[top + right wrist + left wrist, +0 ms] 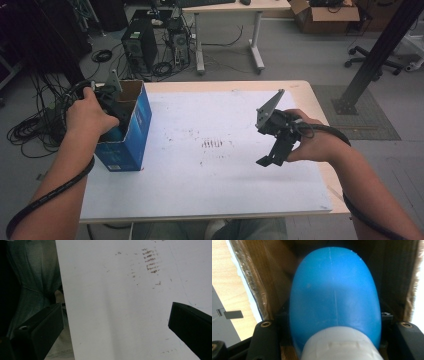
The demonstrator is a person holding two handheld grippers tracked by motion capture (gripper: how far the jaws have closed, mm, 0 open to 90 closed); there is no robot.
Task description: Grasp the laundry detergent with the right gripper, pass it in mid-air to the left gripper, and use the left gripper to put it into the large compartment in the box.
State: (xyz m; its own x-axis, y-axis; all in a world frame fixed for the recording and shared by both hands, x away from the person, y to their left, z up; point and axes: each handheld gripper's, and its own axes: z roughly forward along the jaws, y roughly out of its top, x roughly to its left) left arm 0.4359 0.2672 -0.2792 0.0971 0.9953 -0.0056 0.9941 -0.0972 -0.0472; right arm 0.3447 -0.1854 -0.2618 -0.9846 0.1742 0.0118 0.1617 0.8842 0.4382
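One table [295, 100], pale wood edge, covered by one white sheet [225, 175] with a patch of brownish smears near its middle; the right gripper view shows that same sheet [120, 315] and those marks close up, plus the person's grey trousers past the sheet's edge. One container on it: a blue cardboard box [131, 135], open at the top, brown inside, standing at the left edge of the table. The left gripper [112, 102] is sunk into the box mouth from above, the hand over it. The high view gives no look at what is inside; the left gripper view does: brown cardboard walls [274, 277] on both sides and one blue rounded object [334, 292], smooth, with a faint seam down its middle and a white ribbed cap or collar [342, 347] at the near end. It sits squarely between the two black jaws, which are clamped on it, so the left tool is gripping the blue thing inside the box. Whether it touches the box floor: cannot tell. Right gripper [272, 159] hangs over the right half of the sheet, well apart from the box, jaws spread wide, nothing between them. Count: two grippers, one box, one blue object.
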